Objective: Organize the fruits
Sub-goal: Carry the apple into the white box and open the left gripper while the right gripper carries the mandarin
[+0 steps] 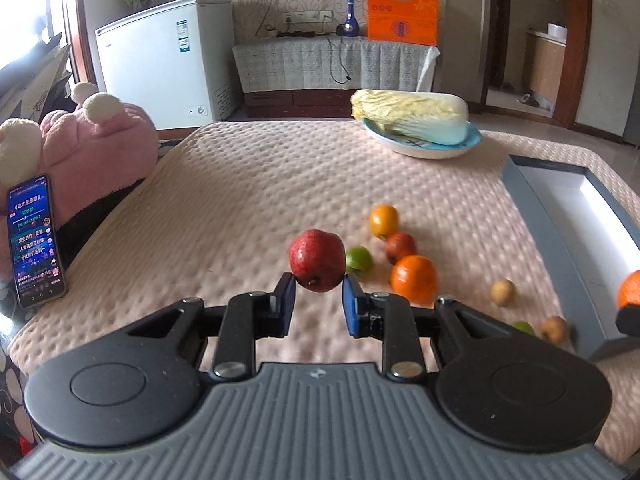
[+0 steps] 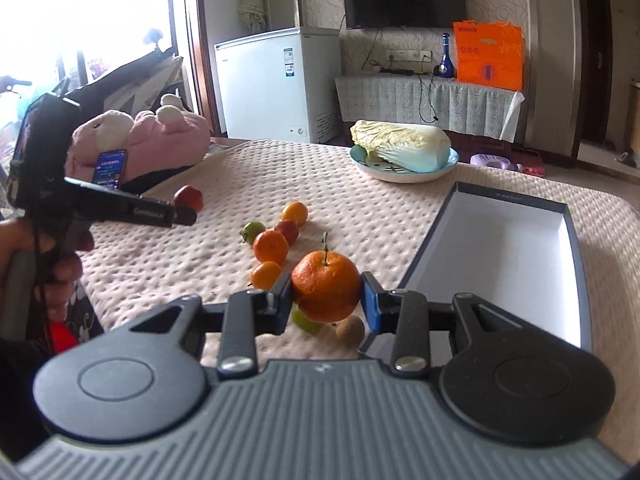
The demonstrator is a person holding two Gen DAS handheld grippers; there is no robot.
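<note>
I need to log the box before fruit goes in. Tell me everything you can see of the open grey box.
The box is a shallow rectangular tray with dark grey walls and a white, smooth bottom, apparently cardboard. It lies flat and open on the pink quilted cover, right of the loose fruits, nothing visible inside. The right tool hides its near left corner.

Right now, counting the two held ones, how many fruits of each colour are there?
Red fruits: 2
Orange fruits: 4
Green fruits: 2
Brown fruits: 2
Total: 10
</note>
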